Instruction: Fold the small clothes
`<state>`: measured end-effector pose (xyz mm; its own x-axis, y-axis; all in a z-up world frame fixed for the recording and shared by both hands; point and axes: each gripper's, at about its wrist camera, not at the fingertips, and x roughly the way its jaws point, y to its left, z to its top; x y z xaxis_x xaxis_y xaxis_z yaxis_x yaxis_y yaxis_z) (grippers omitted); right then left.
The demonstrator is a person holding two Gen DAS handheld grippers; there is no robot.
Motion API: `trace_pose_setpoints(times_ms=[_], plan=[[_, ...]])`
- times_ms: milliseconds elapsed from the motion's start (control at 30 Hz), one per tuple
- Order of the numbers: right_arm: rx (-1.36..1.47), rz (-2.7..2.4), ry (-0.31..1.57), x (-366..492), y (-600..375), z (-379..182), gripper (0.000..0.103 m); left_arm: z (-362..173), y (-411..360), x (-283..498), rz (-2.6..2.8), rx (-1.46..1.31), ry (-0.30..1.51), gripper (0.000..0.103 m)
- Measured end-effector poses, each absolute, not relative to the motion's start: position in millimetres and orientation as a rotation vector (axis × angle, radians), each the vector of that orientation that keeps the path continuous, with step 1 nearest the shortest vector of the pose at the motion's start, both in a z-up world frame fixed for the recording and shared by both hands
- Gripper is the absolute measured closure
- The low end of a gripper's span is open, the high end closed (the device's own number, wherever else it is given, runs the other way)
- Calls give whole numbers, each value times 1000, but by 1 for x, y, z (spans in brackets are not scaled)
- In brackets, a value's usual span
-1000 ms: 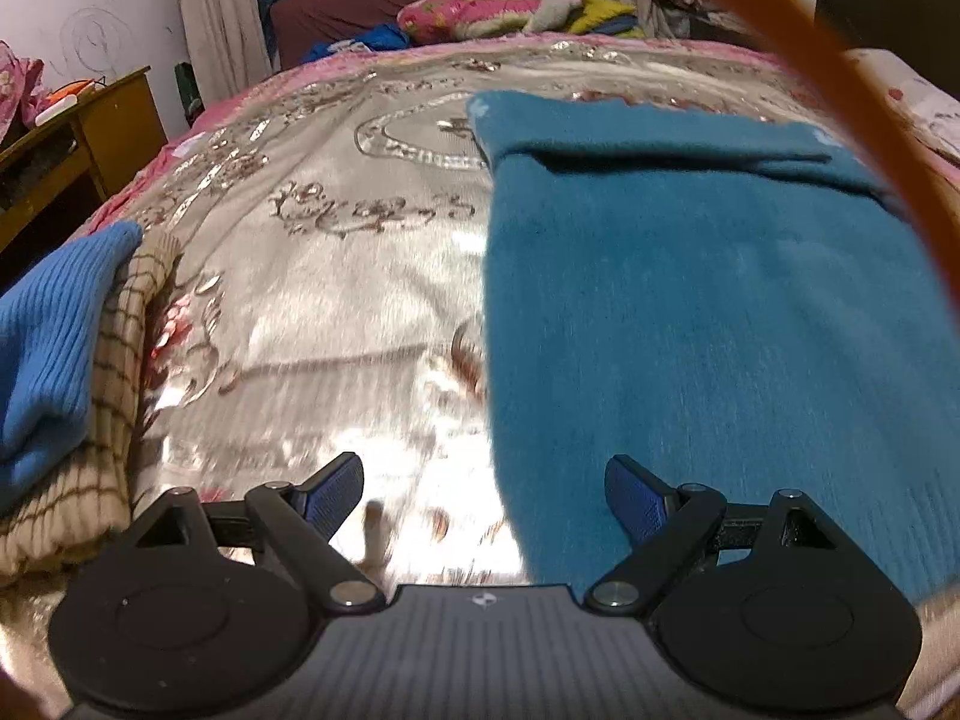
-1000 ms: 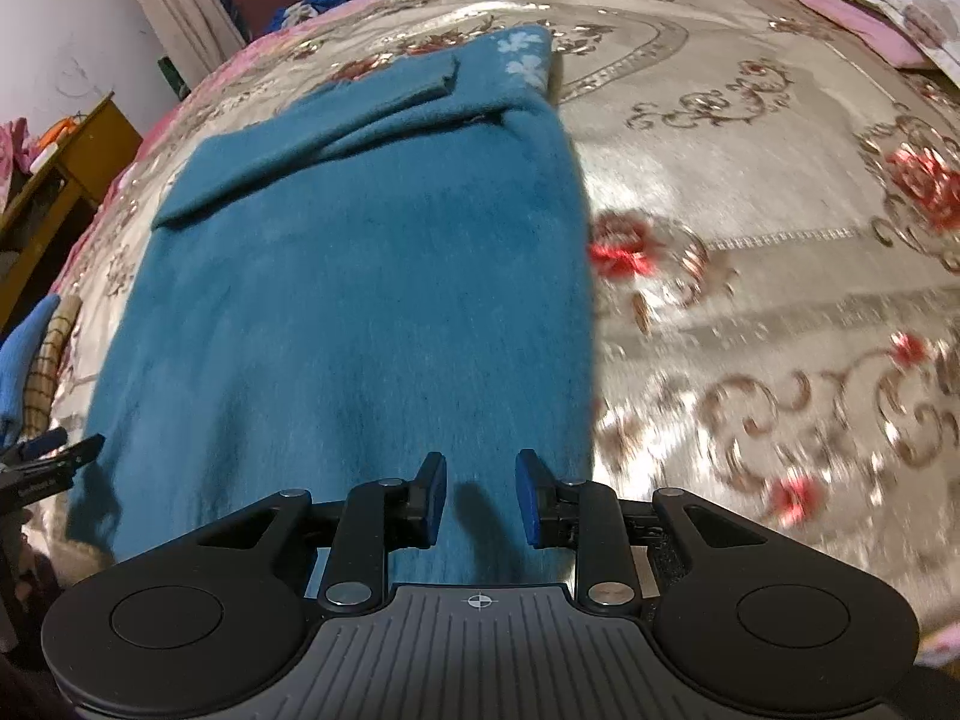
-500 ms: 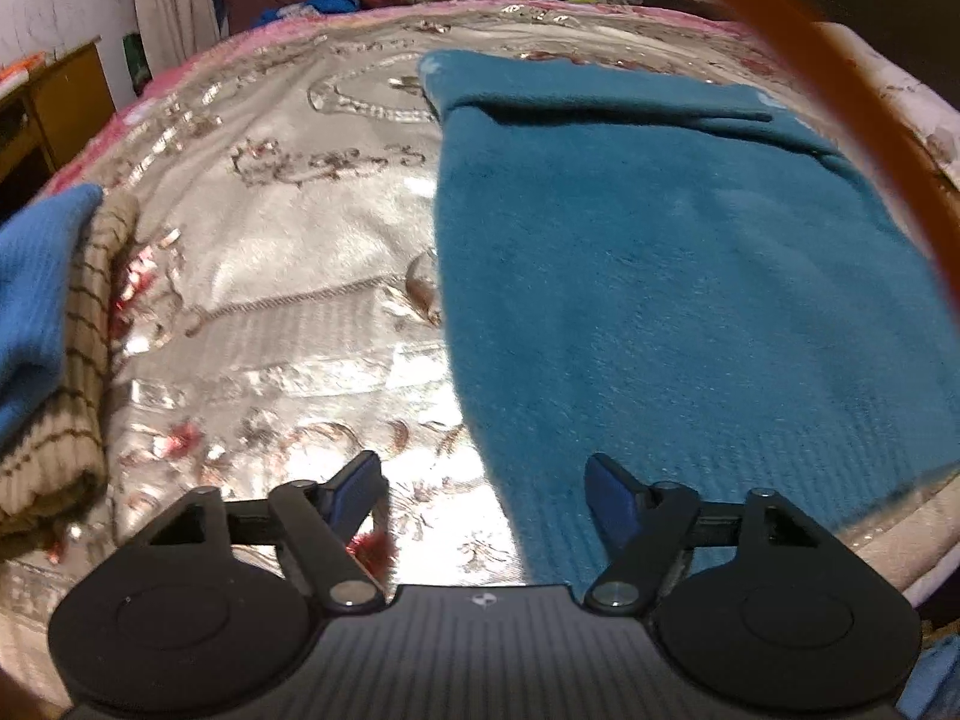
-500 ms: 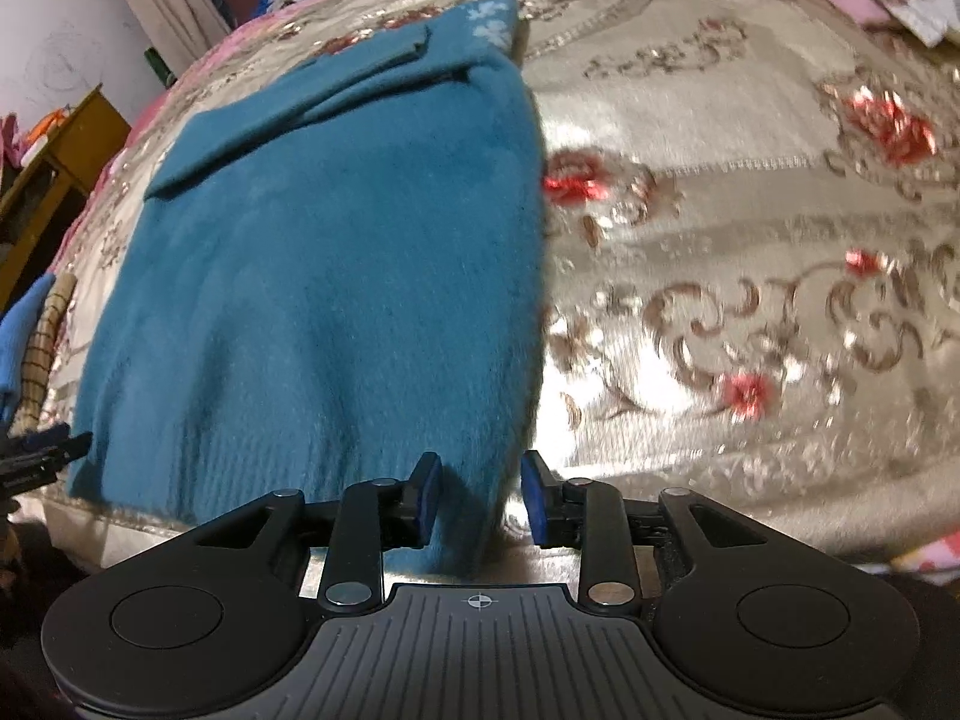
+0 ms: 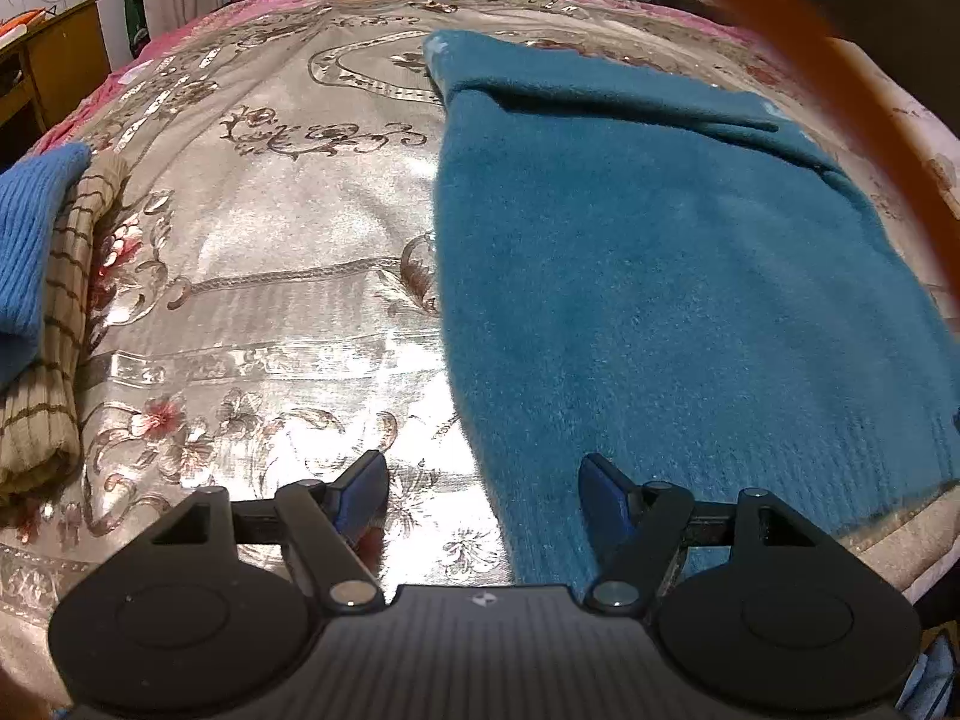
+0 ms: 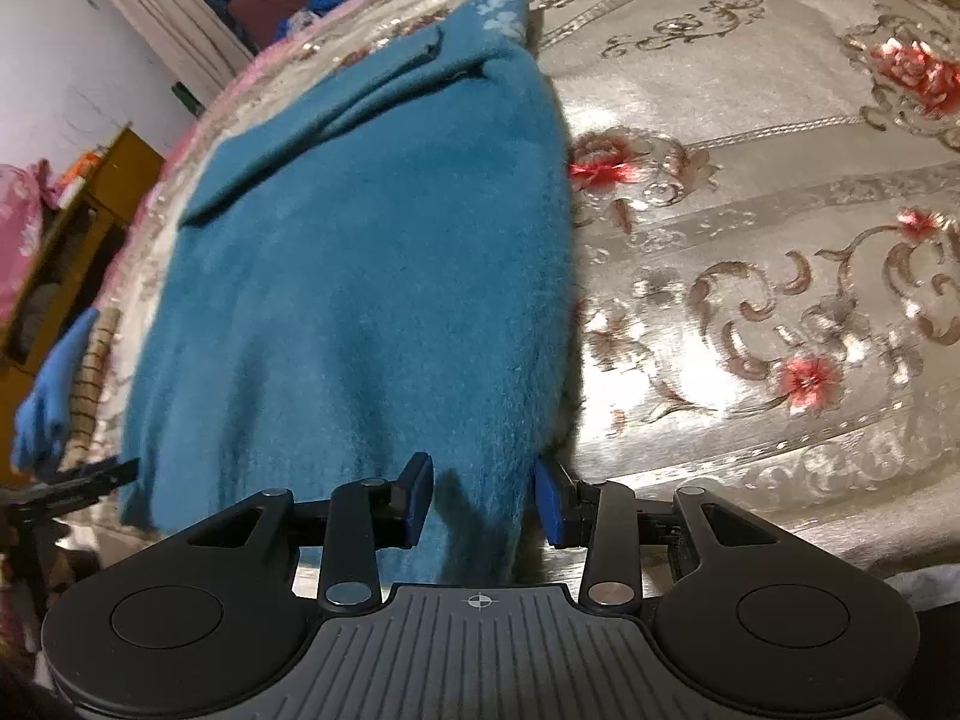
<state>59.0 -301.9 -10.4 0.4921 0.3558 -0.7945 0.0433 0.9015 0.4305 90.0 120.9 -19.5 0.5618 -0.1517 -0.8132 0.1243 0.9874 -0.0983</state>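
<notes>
Sweater (image 5: 660, 276), teal and fuzzy, lies flat on the silver floral bedspread (image 5: 288, 276), with one sleeve folded across its far end; its near hem hangs at the bed's near edge; both grippers are stationed at that hem, one at each near corner.

Right gripper (image 6: 483, 498): a second ago its fingers stood narrow about the hem's right corner; they now stand clearly wider, with the corner between them and no pad seen pressing the cloth; judged released, or opened for a fresh bite; no grip is confirmed.

Left gripper (image 5: 483, 495): fingers spread wide, as before; it has shifted so that the hem's left corner now sits between the pads, the right pad over the cloth and the left pad over bare bedspread; nothing is held.

Assessment: neither corner is secured; the hem fold toward the collar end is not yet begun; both grippers appear placed to close on the two near corners; an uneven bite on the thick pile could drag one side and skew the fold.

Elsewhere: a blue knit (image 5: 30, 252) and a tan striped knit (image 5: 54, 348) lie stacked at the bed's left edge, well apart from the sweater.
</notes>
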Motion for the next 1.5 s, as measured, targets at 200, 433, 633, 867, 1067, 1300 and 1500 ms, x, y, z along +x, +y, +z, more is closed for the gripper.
trace_pose_setpoints(times_ms=[200, 433, 633, 867, 1067, 1300, 1500], plan=[[519, 216, 1029, 61, -311, -17, 66, -16, 125, 88, -245, -107, 969, 52], [564, 224, 1009, 62, -321, -18, 66, -17, 137, 90, -257, -234, 984, 52], [658, 268, 980, 67, -322, -28, 66, -16, 136, 90, -289, -260, 980, 52], [751, 283, 980, 68, -332, -36, 66, -19, 129, 97, -320, -250, 1005, 52], [807, 336, 948, 70, -329, -39, 68, -18, 132, 98, -331, -266, 1007, 52], [817, 346, 941, 73, -325, -40, 69, -21, 145, 101, -355, -400, 1008, 54], [808, 349, 958, 79, -318, -45, 67, -23, 137, 104, -356, -352, 1015, 55]])
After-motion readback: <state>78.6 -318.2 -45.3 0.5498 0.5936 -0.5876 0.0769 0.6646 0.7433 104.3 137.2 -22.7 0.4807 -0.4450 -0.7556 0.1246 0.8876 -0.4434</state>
